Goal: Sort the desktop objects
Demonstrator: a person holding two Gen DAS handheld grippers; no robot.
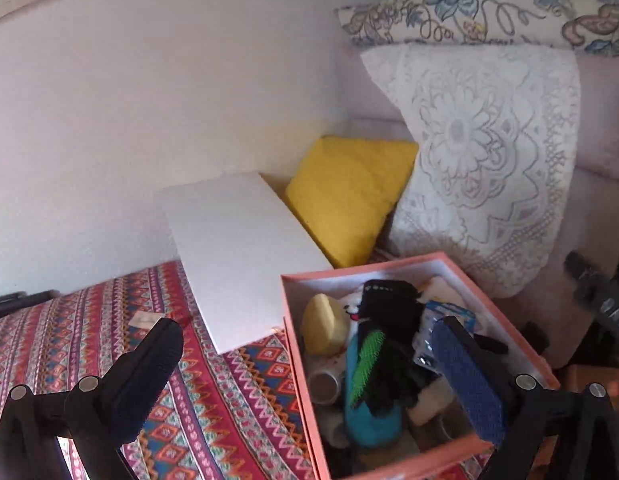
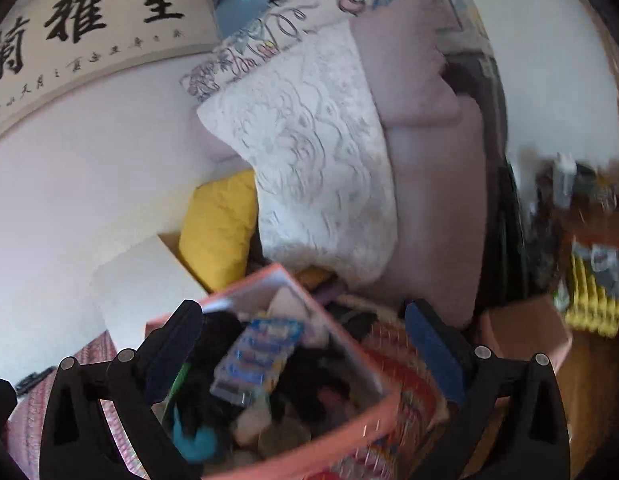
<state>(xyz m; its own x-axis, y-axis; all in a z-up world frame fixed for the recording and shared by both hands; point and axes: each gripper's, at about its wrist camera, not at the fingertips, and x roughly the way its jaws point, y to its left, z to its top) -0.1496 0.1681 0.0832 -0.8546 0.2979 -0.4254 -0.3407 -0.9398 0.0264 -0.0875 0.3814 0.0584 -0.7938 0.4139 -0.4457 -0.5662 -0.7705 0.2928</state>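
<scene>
The left tool (image 1: 309, 368) is being held spread wide, gripping nothing, above the patterned tabletop (image 1: 109, 340). The orange box (image 1: 297, 352), crammed with objects, is lying between and just ahead of its fingers. The right tool (image 2: 305, 344) is likewise being held released over the same box (image 2: 361, 420), a battery pack (image 2: 261, 352) lying between its fingers.

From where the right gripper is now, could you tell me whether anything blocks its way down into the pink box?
Nothing visible does. The right gripper hangs open above the pink box, which has no lid on; the blue battery pack lies exposed on top.
</scene>
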